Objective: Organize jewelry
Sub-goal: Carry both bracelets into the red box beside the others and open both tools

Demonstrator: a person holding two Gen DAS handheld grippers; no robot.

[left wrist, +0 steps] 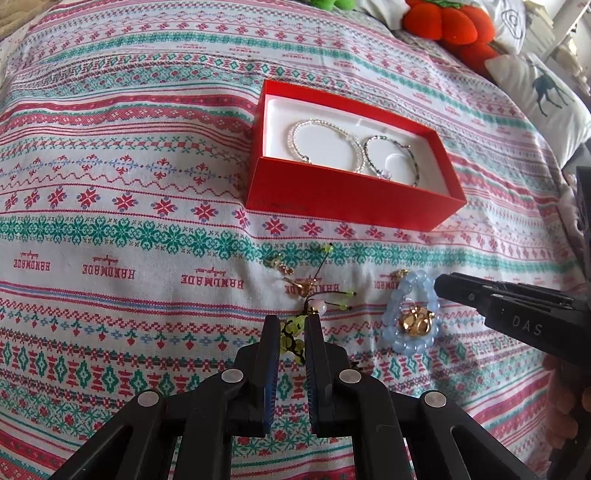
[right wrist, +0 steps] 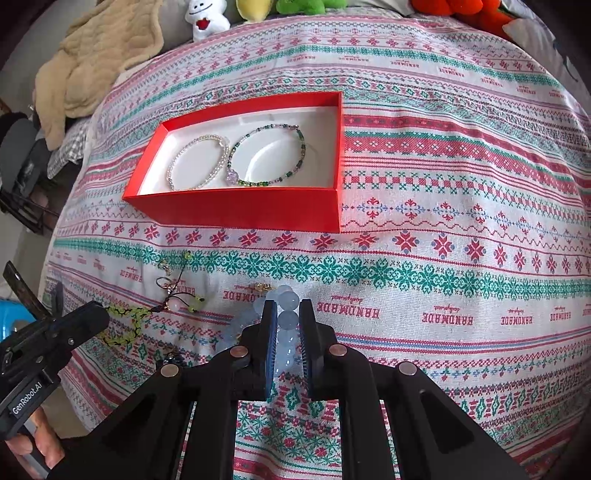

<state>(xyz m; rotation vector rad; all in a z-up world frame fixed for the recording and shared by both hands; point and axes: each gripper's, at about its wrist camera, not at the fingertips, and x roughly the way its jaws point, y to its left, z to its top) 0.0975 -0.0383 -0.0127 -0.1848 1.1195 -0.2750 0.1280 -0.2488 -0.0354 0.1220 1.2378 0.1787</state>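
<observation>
A red box (left wrist: 347,199) (right wrist: 236,210) with a white lining lies on the patterned cloth. It holds a pearl bracelet (left wrist: 325,142) (right wrist: 197,162) and a green bead bracelet (left wrist: 391,157) (right wrist: 266,155). My left gripper (left wrist: 291,321) has its jaws closed around a yellow-green bead bracelet (left wrist: 293,338) (right wrist: 125,325) with black cord. My right gripper (right wrist: 288,306) (left wrist: 439,288) has its jaws closed on a light blue bead bracelet (right wrist: 286,319) (left wrist: 410,314). A gold charm (left wrist: 415,321) lies inside the blue ring. Small gold earrings (left wrist: 291,277) (right wrist: 166,282) lie on the cloth in front of the box.
Plush toys lie at the far edge: orange (left wrist: 454,22), green (right wrist: 299,5), white (right wrist: 205,16). A beige blanket (right wrist: 92,62) lies far left, a white deer-print pillow (left wrist: 546,92) far right. The cloth (right wrist: 461,229) covers a bed-like surface.
</observation>
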